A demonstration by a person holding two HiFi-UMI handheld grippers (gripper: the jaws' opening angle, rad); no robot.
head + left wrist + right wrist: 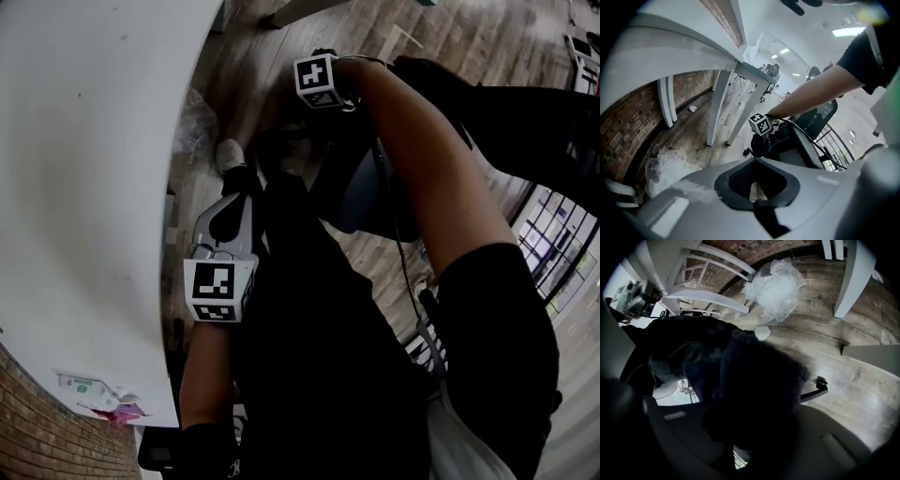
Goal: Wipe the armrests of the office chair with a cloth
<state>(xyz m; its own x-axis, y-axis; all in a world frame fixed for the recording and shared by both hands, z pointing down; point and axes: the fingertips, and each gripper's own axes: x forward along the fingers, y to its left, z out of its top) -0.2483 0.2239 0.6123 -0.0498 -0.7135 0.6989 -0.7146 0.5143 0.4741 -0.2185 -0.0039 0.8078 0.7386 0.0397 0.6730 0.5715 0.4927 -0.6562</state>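
Cloth (759, 390) is dark and bunched thick, clamped between the jaws of the right gripper (757, 416) and held down at the chair (820, 117). It looks soft, light and limp, so it should mould round an armrest. The bunch seems well seated, deep between the jaws. The armrest itself cannot be picked out under the dark folds.

The left gripper (755, 161) hangs close by with its jaws together on nothing.

The floor (843, 333) is wood plank, with a crumpled plastic bag (776, 287) lying on it near white table legs. A white table (84, 187) stands just beside the person, leaving a tight space to work in.
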